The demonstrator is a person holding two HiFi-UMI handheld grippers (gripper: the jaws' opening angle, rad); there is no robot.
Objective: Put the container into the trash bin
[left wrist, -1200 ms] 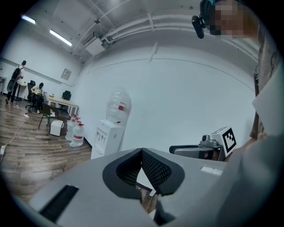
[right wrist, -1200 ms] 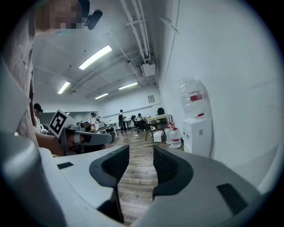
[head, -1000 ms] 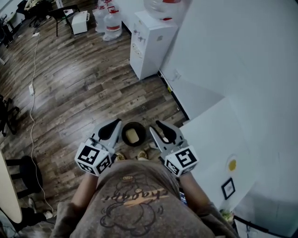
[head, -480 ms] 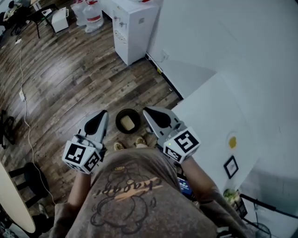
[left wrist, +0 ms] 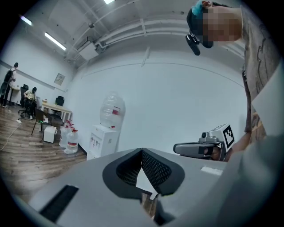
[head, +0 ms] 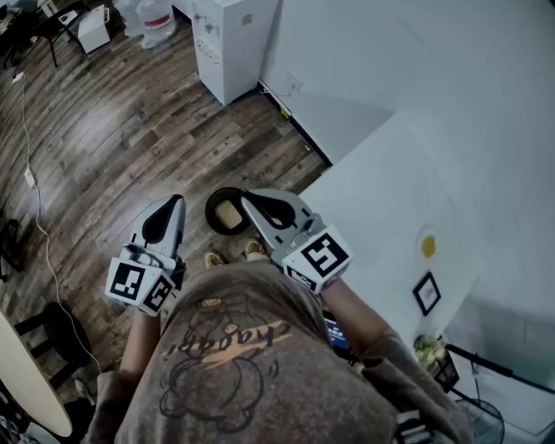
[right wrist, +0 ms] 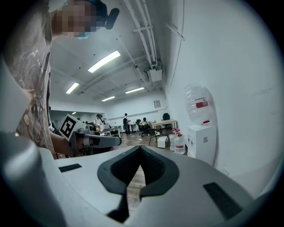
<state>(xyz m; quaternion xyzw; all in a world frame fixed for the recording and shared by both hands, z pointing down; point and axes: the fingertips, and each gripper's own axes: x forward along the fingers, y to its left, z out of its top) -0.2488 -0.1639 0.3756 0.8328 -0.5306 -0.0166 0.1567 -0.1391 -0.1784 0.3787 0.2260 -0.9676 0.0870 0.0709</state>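
In the head view a round dark trash bin [head: 212, 200] stands on the wooden floor by my feet. A pale yellowish container [head: 229, 213] lies inside it. My left gripper [head: 173, 203] hangs just left of the bin, and my right gripper [head: 251, 199] just right of it. Both are above the bin and apart from it. In the left gripper view the left gripper [left wrist: 142, 152] has its pads meeting with nothing between them. In the right gripper view the right gripper [right wrist: 140, 149] is shut and empty as well.
A white table [head: 381, 208] fills the right side, with a small yellow item [head: 428, 246] and a black frame [head: 426, 293] on it. A water dispenser [head: 227, 43] and spare bottles [head: 152, 16] stand at the back. A cable [head: 35, 199] runs along the floor at left.
The right gripper's jaws, apart a second ago, have come together. The head view has swung, so the bin and both grippers sit higher and further left. The container stays in the bin.
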